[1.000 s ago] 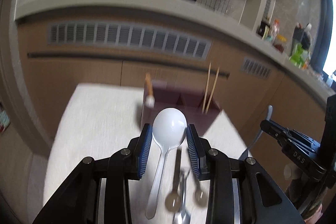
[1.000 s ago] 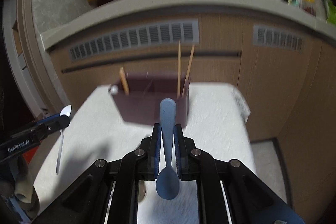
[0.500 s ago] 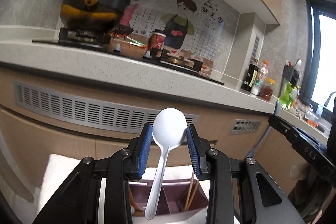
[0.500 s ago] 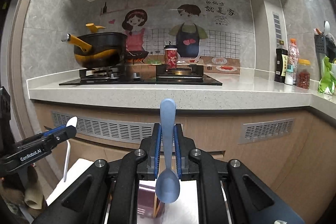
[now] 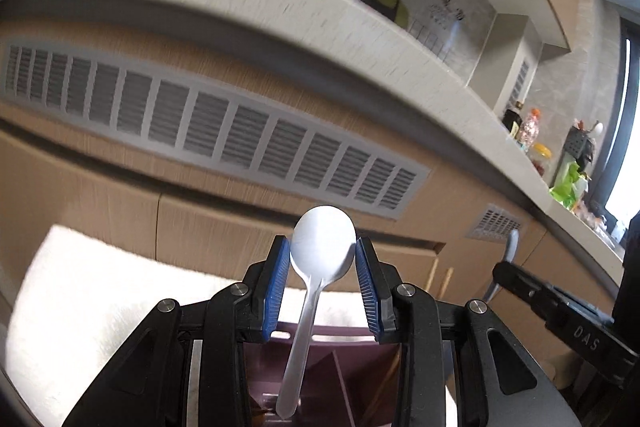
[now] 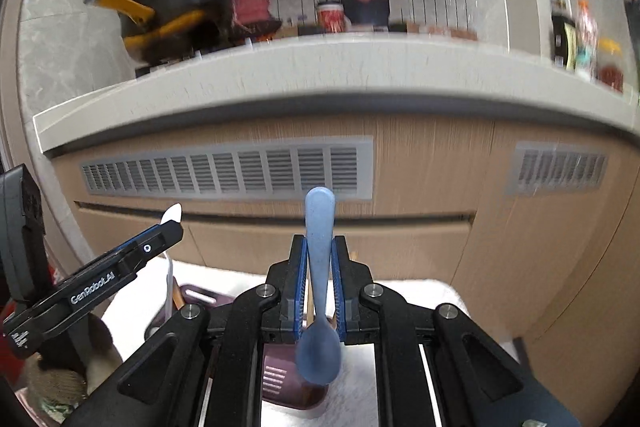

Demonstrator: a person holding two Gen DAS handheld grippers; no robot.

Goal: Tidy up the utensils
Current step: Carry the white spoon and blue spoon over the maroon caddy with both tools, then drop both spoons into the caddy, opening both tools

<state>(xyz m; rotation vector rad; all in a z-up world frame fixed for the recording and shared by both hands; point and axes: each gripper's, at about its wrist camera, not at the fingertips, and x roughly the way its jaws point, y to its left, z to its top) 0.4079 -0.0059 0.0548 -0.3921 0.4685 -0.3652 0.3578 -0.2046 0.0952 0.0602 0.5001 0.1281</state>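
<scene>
The left tool (image 5: 323, 281) pinches a white plastic spoon (image 5: 316, 279) by the edges of its bowl, handle hanging over the maroon utensil caddy (image 5: 360, 367) that stands on the white-clothed bench (image 5: 100, 287). The right tool (image 6: 319, 287) is pressed onto a blue spoon's (image 6: 319, 291) handle, its bowl hanging above the same caddy. Both spoons look light, stiff and smooth; the narrow handle likely grips more securely than the curved, slippery bowl.

Glossy white plastic spoon (image 5: 322, 247); matt blue plastic spoon (image 6: 319, 307); wood-grain cabinet fronts (image 6: 424, 187).
</scene>
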